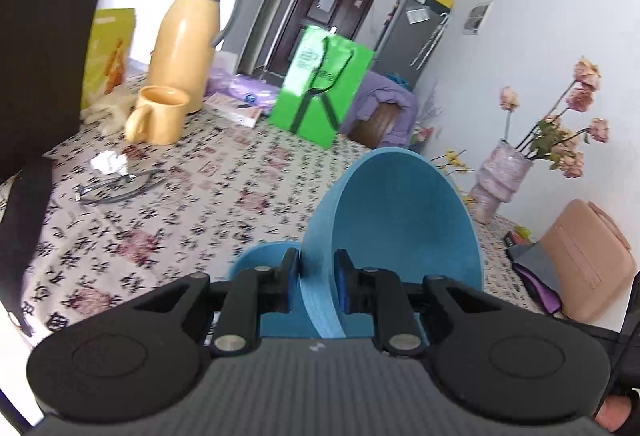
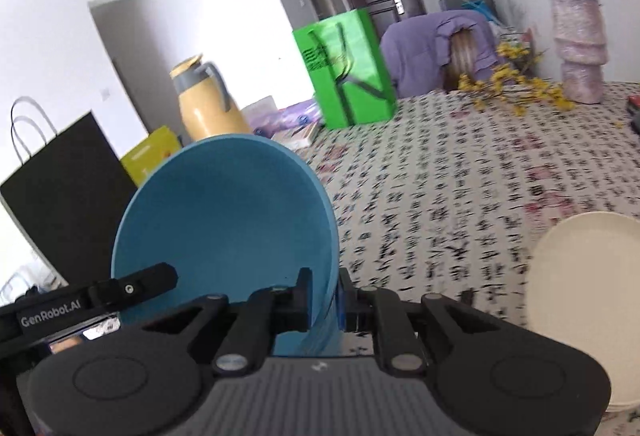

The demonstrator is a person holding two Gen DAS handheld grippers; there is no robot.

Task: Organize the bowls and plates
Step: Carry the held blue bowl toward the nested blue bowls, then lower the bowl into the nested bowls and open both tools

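Though shared bowl (image 2: pixel 224 228), cream plate (image 2: pixel 584 284) right-view only.

The right tool (image 2: pixel 324 300) pinches the rim of a tilted blue bowl (image 2: pixel 224 228), cream plate (image 2: pixel 588 284) lying nearby.

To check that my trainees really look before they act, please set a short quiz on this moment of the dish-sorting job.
1. True or false: the right claw is empty.
2. The bag nearest the purple cloth is: A green, B red, C white.
3. What lies on the table near the right edge of the right wrist view?

Key: 1 false, it is shut on the rim of the blue bowl. 2 A. 3 a cream plate.
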